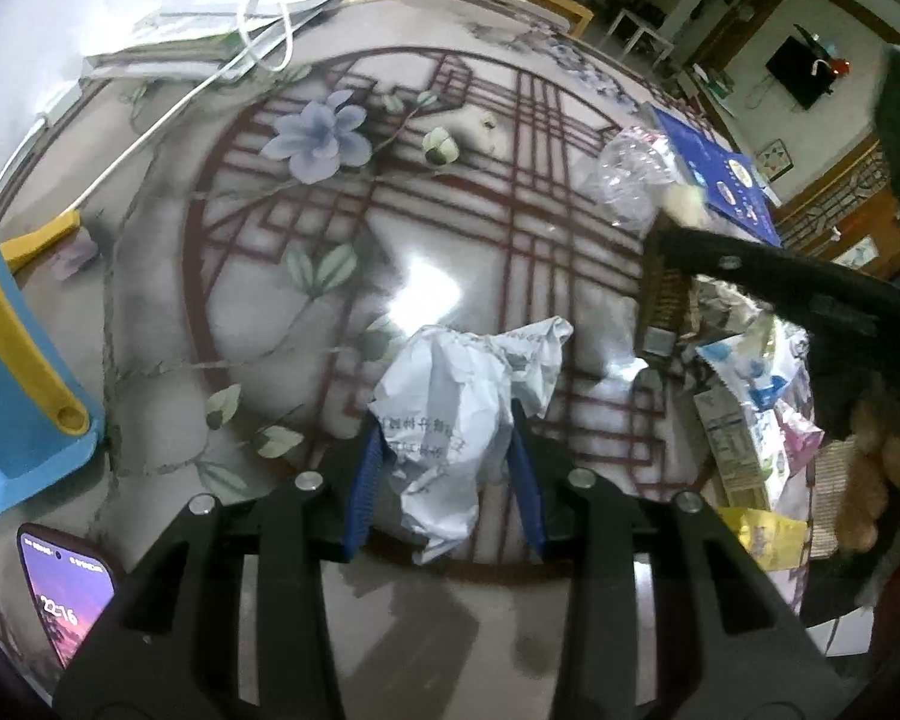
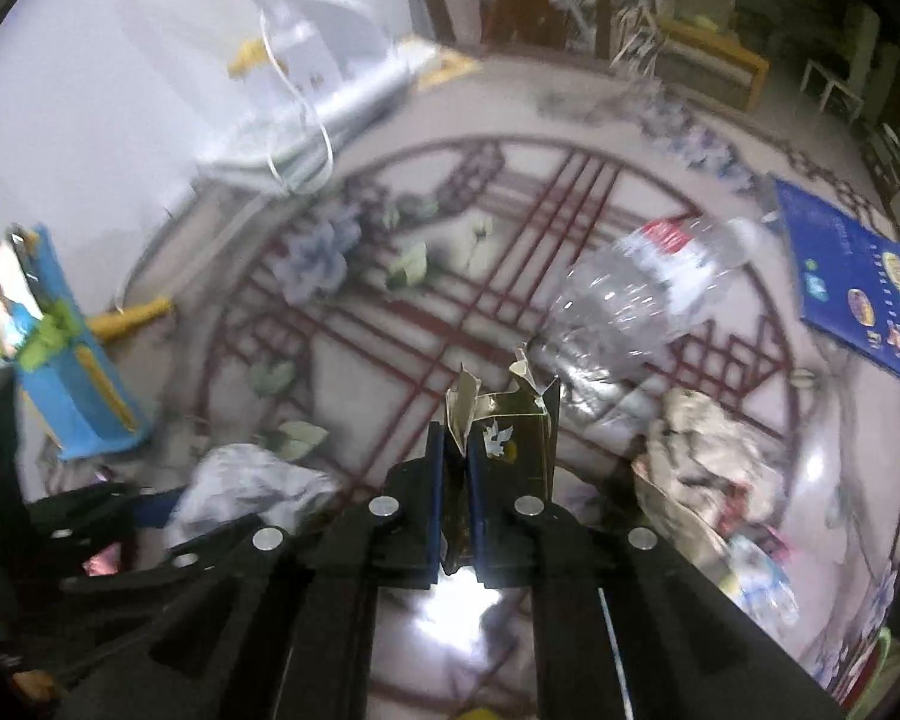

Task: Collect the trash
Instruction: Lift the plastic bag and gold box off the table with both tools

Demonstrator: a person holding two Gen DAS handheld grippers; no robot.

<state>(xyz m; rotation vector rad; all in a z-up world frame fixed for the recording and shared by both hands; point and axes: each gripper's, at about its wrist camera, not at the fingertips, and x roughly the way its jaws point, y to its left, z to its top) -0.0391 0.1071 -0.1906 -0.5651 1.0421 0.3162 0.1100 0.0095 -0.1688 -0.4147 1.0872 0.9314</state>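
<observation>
Both tongs gripping, crumpled paper (image 1: pixel 450 414), perhaps carton (image 2: pixel 510 438)

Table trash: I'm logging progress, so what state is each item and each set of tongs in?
Crumpled white paper: clamped in left tongs.
Flattened gold carton: pinched in shut right tongs.
Clear plastic bottle: lying down, crushed.
Dark smartphone: screen lit.
</observation>
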